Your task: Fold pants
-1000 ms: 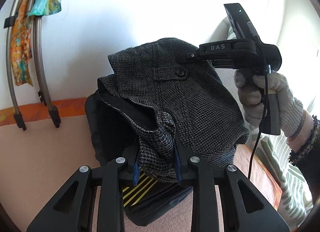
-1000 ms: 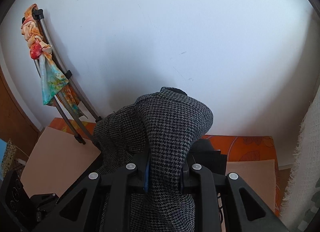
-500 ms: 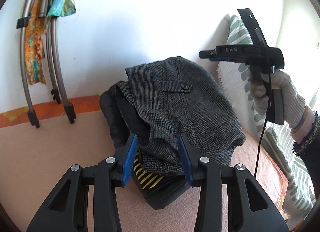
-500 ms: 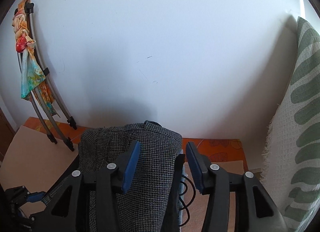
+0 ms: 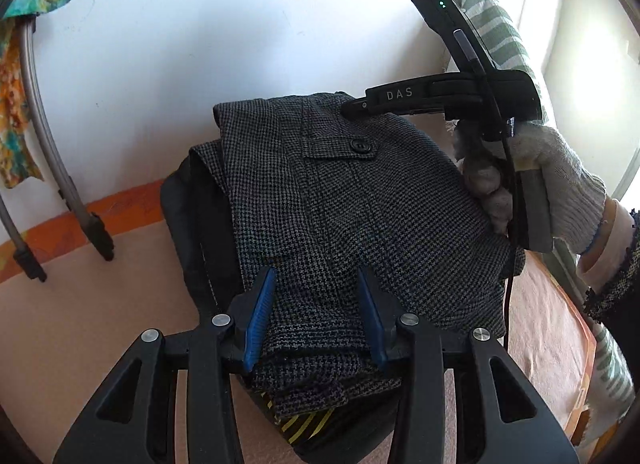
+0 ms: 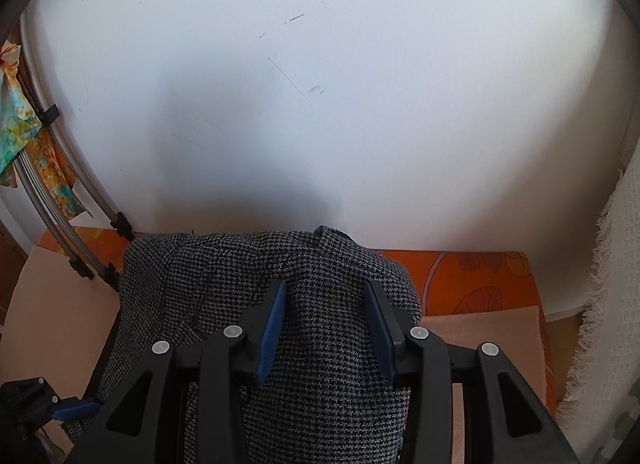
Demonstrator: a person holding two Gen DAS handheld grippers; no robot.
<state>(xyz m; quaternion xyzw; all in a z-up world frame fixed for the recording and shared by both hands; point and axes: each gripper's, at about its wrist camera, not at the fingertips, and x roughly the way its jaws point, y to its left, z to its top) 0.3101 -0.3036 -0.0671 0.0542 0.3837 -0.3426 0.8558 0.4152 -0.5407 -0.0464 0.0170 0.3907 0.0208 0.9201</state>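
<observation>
One pair of houndstooth pants (image 5: 340, 200) is seen, folded into a compact bundle, button flap (image 5: 344, 146) facing up. The bundle is stacked on a dark folded garment (image 5: 188, 232) with a yellow-striped piece (image 5: 304, 418) showing at its near edge; the stack is set on the peach bed cover (image 5: 80, 324), close to its far edge by the orange border and white wall.

Key relation: the bundle lies straight ahead of and below both tools. Its long axis appears to run from near edge to wall, roughly along the left gripper's pointing line. The near hem is framed by the left gripper (image 5: 316, 316); the wall-side right corner is covered by the right gripper (image 6: 324, 328), held in a gloved hand (image 5: 540, 184). The left one is judged nearer to the loose near hem.

Tool state:
- left gripper: released, blue pads parted and clear of cloth, fabric seen between them.
- right gripper: jaws opening, fabric between them, not pinched.

Count: two grippers, one glove visible, two metal rack legs (image 5: 60, 168) at the left wall, one green-striped throw (image 5: 500, 32) at the right.

The fold looks essentially done; only tidying is judged to remain.
</observation>
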